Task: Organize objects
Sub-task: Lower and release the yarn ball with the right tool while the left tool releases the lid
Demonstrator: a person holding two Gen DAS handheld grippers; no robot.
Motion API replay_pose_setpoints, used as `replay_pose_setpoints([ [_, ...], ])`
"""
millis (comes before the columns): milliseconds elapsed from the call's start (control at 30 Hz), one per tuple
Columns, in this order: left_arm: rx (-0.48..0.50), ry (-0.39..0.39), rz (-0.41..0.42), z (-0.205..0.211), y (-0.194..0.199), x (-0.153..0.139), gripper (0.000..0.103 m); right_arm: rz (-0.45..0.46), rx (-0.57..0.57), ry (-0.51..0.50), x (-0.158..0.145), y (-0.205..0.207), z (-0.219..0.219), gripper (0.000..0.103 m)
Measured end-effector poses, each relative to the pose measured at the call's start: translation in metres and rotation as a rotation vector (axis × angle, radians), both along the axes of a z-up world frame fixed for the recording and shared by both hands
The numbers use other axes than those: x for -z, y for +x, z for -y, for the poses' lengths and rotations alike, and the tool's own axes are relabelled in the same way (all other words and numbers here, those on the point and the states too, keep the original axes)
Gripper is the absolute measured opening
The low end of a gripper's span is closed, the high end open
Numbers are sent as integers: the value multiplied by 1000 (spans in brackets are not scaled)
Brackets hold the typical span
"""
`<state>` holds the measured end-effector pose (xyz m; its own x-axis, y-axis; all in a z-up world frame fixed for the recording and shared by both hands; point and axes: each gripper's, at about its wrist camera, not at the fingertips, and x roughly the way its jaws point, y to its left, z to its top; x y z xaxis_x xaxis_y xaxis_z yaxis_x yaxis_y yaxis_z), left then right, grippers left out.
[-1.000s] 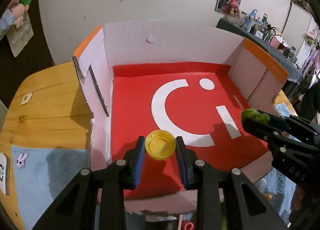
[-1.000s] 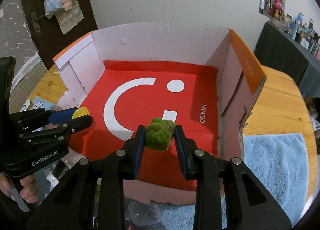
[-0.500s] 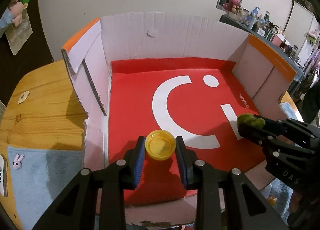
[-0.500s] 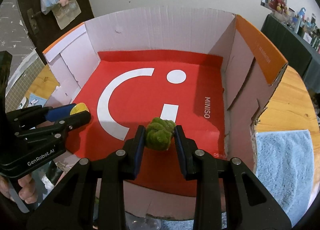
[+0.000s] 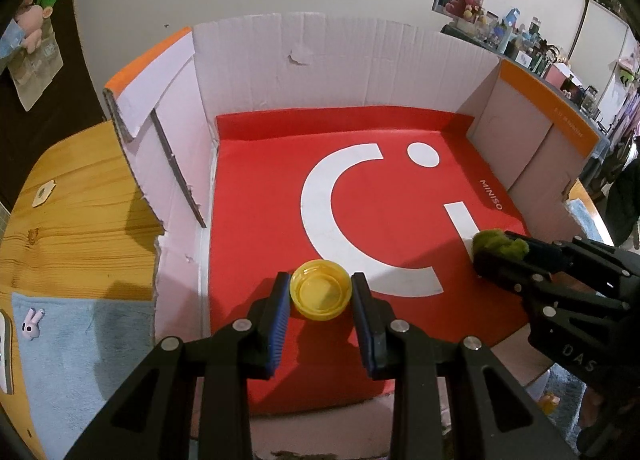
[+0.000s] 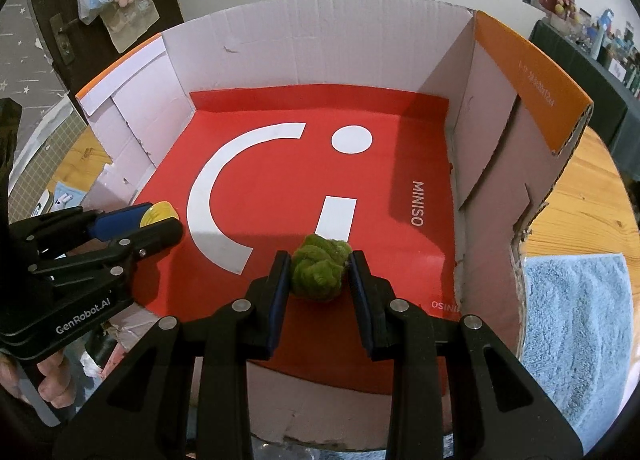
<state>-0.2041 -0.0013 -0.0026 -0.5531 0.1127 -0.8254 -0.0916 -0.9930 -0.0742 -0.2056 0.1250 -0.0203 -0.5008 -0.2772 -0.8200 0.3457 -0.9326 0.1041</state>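
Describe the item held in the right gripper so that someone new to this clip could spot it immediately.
Find the open cardboard box with the red floor and white smiley logo. Above its near edge, the right gripper is shut on a fuzzy green ball. It is knotted, soft and moss-coloured, unlike the smooth yellow cap in the left gripper.

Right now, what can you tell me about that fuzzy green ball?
The green ball is a fuzzy, moss-coloured lump, knotted like twisted chenille and soft-looking. The right gripper pinches it between its blue-padded jaws, over the near edge of the box's red floor. Whether it touches the floor I cannot tell.
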Motion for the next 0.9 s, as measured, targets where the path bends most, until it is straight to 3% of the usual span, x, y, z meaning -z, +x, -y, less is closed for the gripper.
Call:
replay_pose_setpoints([
  [800, -5, 5, -4, 0, 0, 1, 32, -8, -12, -8, 0, 4, -1, 31],
  [833, -5, 5, -4, 0, 0, 1, 33, -8, -13, -7, -1, 3, -1, 32],
  [900, -5, 5, -5, 0, 1, 0, 34, -9, -18, -13, -2, 4, -1, 47],
])
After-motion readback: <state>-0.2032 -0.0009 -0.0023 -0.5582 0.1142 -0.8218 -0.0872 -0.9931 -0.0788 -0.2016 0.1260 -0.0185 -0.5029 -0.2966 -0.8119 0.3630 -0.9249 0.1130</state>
